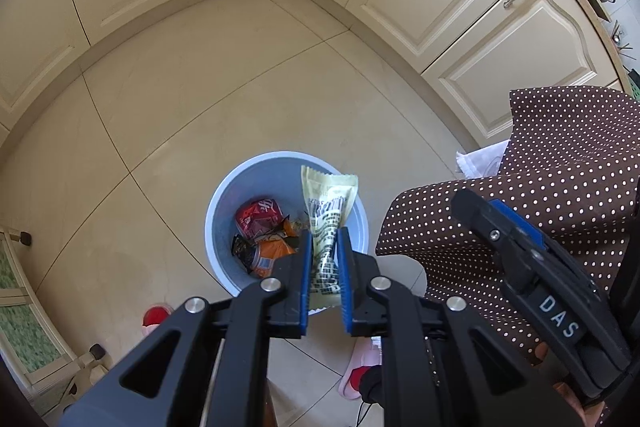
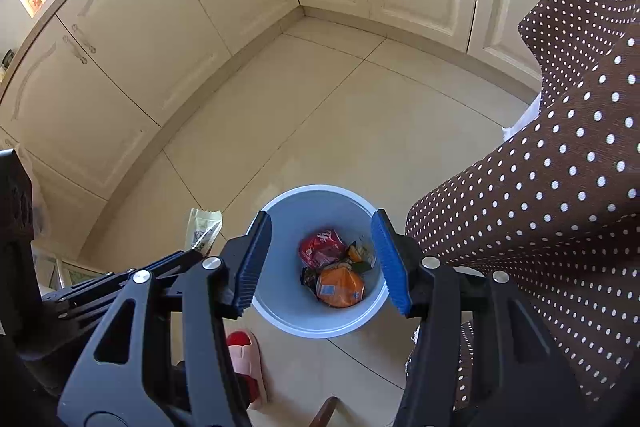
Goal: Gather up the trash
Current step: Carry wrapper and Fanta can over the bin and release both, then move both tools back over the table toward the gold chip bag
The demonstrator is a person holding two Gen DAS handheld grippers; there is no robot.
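Gripping a cream printed snack wrapper [image 1: 328, 227] above the round pale-blue plastic bin [image 1: 224, 203]: left gripper [image 1: 325, 247], pads clamped on it. Poised over the same bin: right gripper [image 2: 320, 259], jaws apart, empty. Lying inside the bin: red and orange packets [image 2: 332, 267].

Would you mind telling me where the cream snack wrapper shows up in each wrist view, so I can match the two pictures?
Left wrist: cream snack wrapper at lower centre, pinched by the left gripper, over the bin.
Right wrist: cream snack wrapper at lower left, left of the bin.
Shared landmark: the white bin holding red and orange packets.
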